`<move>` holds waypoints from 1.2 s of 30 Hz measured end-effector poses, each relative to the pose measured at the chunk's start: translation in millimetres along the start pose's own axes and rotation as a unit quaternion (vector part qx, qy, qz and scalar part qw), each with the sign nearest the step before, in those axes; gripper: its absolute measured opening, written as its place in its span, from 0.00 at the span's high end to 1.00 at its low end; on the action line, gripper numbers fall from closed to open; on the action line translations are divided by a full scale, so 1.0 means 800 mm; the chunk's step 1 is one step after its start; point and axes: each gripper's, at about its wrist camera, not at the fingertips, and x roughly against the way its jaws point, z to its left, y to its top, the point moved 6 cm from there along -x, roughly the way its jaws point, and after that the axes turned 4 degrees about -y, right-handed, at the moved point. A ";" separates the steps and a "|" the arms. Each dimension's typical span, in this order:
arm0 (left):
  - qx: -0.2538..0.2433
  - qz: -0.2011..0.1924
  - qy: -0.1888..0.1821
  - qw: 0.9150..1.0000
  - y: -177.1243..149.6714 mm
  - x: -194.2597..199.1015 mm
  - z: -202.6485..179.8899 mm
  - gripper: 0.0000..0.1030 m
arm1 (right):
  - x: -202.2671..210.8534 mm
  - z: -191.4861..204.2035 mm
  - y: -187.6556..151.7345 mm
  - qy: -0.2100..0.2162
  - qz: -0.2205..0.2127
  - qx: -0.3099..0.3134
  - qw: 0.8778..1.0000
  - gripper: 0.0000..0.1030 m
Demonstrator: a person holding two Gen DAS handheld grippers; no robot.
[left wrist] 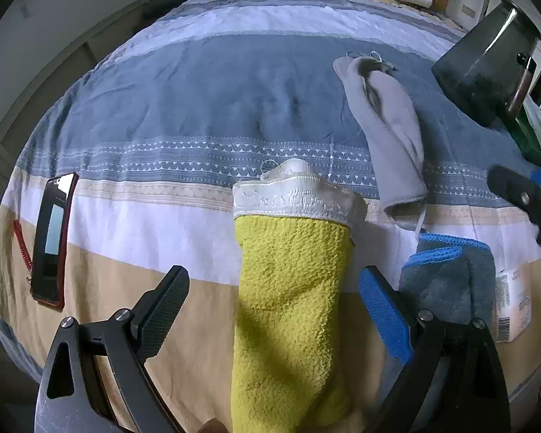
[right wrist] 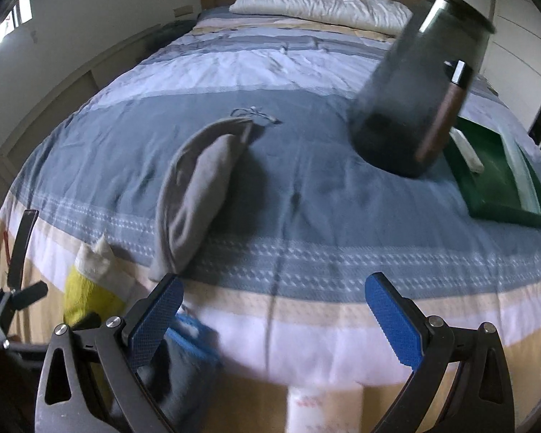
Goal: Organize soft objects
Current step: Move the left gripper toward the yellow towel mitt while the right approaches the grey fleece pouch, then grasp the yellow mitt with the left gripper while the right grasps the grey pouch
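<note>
A yellow terry cloth with a white lace band lies folded on the striped bedspread, between the fingers of my left gripper, which stands open around it without pinching. A grey pouch with a drawstring lies further back; the right wrist view shows the grey pouch left of centre. A folded grey cloth with blue trim rests right of the yellow one, and that grey cloth sits under the left finger of my right gripper. The right gripper is open above the bed's front edge, holding nothing.
A dark glass jar stands on the bed at the back right, beside a green tray. A phone in a red case lies at the left edge. A white pillow is at the headboard. A labelled white packet lies far right.
</note>
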 end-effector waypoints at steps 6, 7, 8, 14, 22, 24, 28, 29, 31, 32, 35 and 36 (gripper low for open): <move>-0.006 0.008 0.000 1.000 -0.005 -0.012 0.001 0.10 | -0.030 0.024 0.023 0.016 0.003 0.004 1.000 0.00; -0.008 0.009 0.001 1.000 -0.005 -0.014 0.000 0.10 | -0.037 0.029 0.027 0.021 0.004 0.003 1.000 0.00; -0.011 0.010 0.001 1.000 -0.006 -0.016 0.000 0.10 | -0.044 0.034 0.031 0.024 0.004 0.003 1.000 0.00; -0.015 0.012 0.000 1.000 -0.004 -0.026 -0.003 0.10 | -0.081 0.056 0.053 0.045 0.011 -0.002 0.999 0.00; -0.015 0.015 0.005 1.000 -0.001 -0.037 0.000 0.10 | -0.136 0.078 0.075 0.056 0.037 -0.004 0.998 0.00; -0.015 0.016 0.005 1.000 -0.001 -0.039 0.001 0.10 | -0.148 0.083 0.079 0.055 0.045 -0.003 0.997 0.00; -0.013 0.018 0.001 1.000 0.001 -0.045 0.003 0.10 | -0.174 0.092 0.087 0.045 0.059 0.000 0.997 0.00; -0.013 0.018 0.001 1.000 0.001 -0.045 0.002 0.10 | -0.180 0.094 0.088 0.043 0.062 0.001 0.997 0.00; -0.013 0.019 0.000 1.000 0.003 -0.049 0.004 0.10 | -0.190 0.098 0.092 0.040 0.065 0.001 0.997 0.00; -0.012 0.020 -0.001 1.000 0.003 -0.050 0.005 0.10 | -0.198 0.101 0.095 0.039 0.067 0.002 0.997 0.00; -0.011 0.019 -0.003 1.000 0.004 -0.051 0.003 0.11 | -0.212 0.106 0.099 0.036 0.072 0.002 0.997 0.00; -0.011 0.019 -0.003 1.000 0.004 -0.051 0.003 0.11 | -0.215 0.107 0.100 0.035 0.073 0.002 0.997 0.00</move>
